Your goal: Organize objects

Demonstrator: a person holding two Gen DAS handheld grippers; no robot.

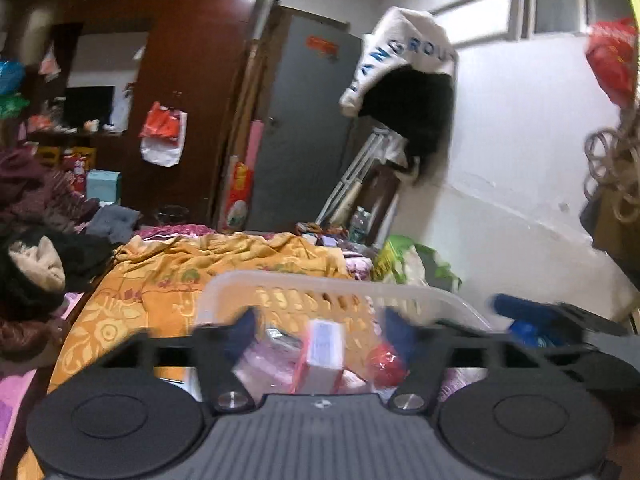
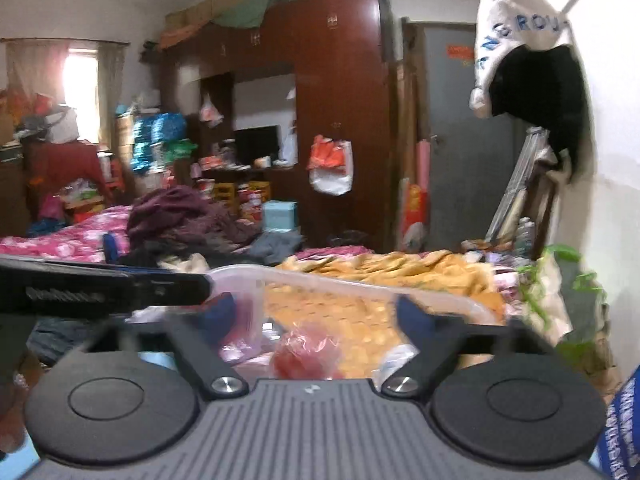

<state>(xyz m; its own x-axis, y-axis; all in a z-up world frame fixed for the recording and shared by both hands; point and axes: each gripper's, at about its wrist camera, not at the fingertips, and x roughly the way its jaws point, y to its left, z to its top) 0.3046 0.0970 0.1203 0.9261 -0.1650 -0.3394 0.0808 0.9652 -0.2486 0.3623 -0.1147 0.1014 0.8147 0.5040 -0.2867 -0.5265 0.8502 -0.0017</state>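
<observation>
A clear plastic basket (image 1: 320, 280) sits on the orange bedspread (image 1: 168, 280), right in front of both grippers. It holds a red and white box (image 1: 324, 354), a red crinkly packet (image 1: 386, 362) and pink wrapped items (image 1: 266, 360). My left gripper (image 1: 320, 326) is open, its fingers over the basket on either side of the box. My right gripper (image 2: 318, 316) is open over the same basket (image 2: 320, 280), above the red packet (image 2: 308, 354). The other gripper shows at the right in the left wrist view (image 1: 560, 328) and at the left in the right wrist view (image 2: 100, 290).
The bed carries piled clothes (image 2: 188, 220) and a black and cream garment (image 1: 36, 268). A dark wooden wardrobe (image 2: 340, 100), a grey door (image 1: 308, 120) and a white wall (image 1: 520, 160) with hanging bags stand behind. Green bags (image 1: 404, 256) lie against the wall.
</observation>
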